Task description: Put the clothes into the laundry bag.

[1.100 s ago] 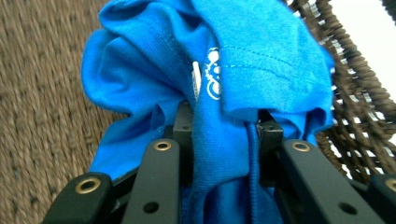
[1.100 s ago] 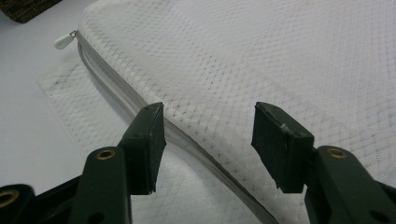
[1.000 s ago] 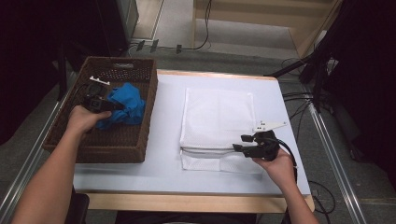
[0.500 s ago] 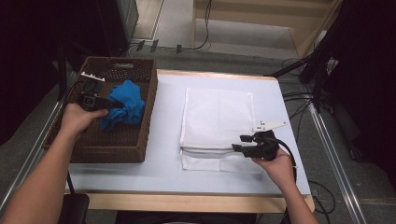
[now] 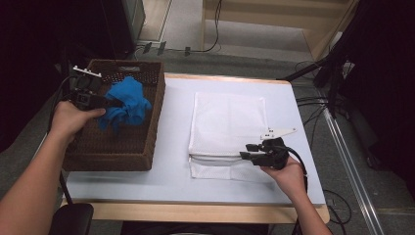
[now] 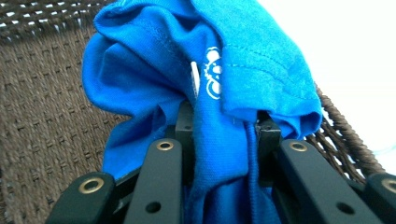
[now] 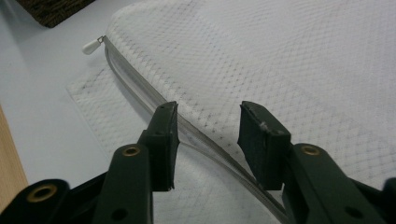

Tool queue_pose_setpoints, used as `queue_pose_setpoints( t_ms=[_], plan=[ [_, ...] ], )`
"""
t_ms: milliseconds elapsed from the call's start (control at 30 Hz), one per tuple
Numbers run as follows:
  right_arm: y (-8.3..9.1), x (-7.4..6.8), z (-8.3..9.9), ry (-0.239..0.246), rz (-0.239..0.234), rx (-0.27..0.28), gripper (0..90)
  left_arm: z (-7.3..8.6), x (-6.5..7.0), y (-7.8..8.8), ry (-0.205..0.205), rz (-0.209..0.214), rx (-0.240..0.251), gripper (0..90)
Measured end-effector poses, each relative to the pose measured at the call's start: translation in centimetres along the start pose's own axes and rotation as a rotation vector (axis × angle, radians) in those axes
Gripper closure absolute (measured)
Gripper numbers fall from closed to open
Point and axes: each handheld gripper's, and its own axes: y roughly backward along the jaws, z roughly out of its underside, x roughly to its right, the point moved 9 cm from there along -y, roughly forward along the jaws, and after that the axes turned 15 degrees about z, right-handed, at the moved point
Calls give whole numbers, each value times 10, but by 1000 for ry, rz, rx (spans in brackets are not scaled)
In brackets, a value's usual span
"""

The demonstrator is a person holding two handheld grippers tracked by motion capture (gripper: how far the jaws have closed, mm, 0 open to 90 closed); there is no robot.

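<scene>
Between left jaws, logo-printed blue garment [image 6: 219, 93]

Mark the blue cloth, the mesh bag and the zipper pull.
blue cloth [image 6: 140, 74], left gripper view, on the bunched fold above the jaws
mesh bag [image 5: 227, 117], high view, on the middle of its top panel
zipper pull [image 7: 91, 45], right gripper view, on the white tab at the zip's end

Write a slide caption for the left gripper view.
Left gripper shut on bunched blue cloth above the wicker basket.
</scene>
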Motion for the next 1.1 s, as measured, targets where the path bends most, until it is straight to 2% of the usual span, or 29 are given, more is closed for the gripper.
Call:
queue_pose_setpoints(
  t_ms=[267,333,533,633,767,900,1000,1100],
  plan=[
    [-1,-1,-1,7,1,4,637,-10,14,12,-4,28,16,718],
    [-1,0,-1,7,19,7,621,-14,20,15,-20,36,19,718],
    [-4,-3,-2,17,12,5,620,-26,41,22,-66,65,25,717],
    [-4,-8,-3,25,4,9,659,-31,50,21,-87,72,15,717],
    [-5,-12,-4,26,15,5,703,-39,66,19,-115,103,17,717],
    [-7,-16,-4,48,11,5,680,-45,77,16,-137,111,13,716],
    [-9,-20,-4,61,10,1,655,-50,86,15,-153,110,34,717],
    [-12,-20,-4,61,24,-11,653,-53,95,13,-161,125,25,717]
  ],
)
